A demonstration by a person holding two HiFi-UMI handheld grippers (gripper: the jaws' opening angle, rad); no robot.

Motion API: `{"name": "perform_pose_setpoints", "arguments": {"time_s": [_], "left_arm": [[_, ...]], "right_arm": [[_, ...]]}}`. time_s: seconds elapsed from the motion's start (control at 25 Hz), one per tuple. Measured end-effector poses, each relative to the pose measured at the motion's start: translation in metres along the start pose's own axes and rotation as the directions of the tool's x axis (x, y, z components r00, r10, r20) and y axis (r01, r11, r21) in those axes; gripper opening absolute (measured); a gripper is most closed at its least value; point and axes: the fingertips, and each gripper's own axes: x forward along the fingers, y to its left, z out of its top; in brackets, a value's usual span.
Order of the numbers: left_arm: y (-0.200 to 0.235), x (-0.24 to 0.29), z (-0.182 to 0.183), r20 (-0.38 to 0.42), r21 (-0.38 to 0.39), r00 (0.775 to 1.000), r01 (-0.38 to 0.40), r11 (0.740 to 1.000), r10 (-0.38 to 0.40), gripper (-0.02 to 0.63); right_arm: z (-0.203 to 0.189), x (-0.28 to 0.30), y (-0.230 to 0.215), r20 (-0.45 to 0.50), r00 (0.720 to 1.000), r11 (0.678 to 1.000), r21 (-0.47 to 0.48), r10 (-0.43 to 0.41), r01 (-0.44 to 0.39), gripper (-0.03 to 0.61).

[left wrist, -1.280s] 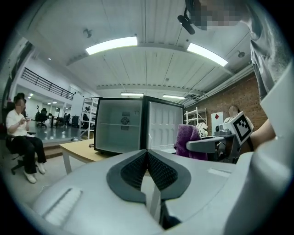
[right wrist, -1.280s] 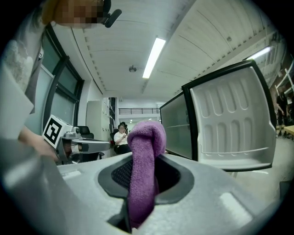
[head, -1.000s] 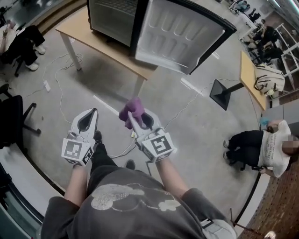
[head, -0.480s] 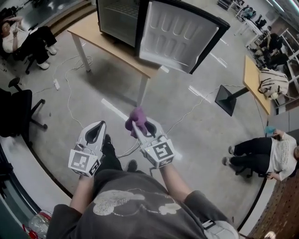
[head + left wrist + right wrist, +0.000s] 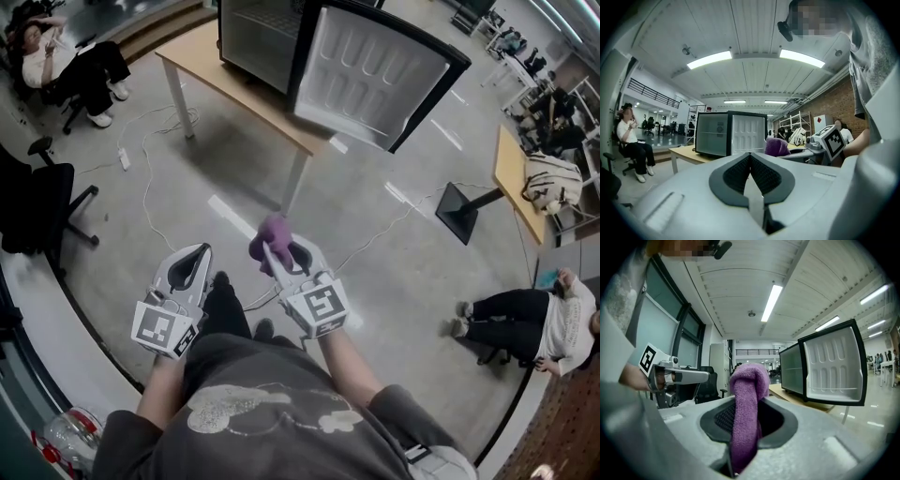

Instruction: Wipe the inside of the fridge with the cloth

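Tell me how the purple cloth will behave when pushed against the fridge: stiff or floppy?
Probably soft and floppy: the purple cloth bunches into a fold between the right tongs. Likely light: that one pinch holds it up.

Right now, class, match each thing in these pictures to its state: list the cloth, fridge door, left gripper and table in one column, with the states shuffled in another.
1. cloth
2. fridge door
3. left gripper
4. table

a. shut, nothing in it
b. carries the fridge
c. swung open
d. purple, clamped in the right gripper

Pairs: 1-d, 2-c, 3-a, 4-b.
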Motion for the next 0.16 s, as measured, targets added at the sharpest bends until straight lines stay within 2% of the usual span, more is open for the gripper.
{"name": "perform_pose_setpoints", "arguments": {"time_s": [0.16], "left_arm": [[-0.0081, -0.0009, 0.0112, 0.027, 0.007, 1.000, 0.009, 1.000, -0.009, 0.018]], "right_arm": [[0.0002, -0.0082, 0.0013, -0.005, 1.000, 1.000, -0.001, 0.003, -0.003, 0.077]]}}
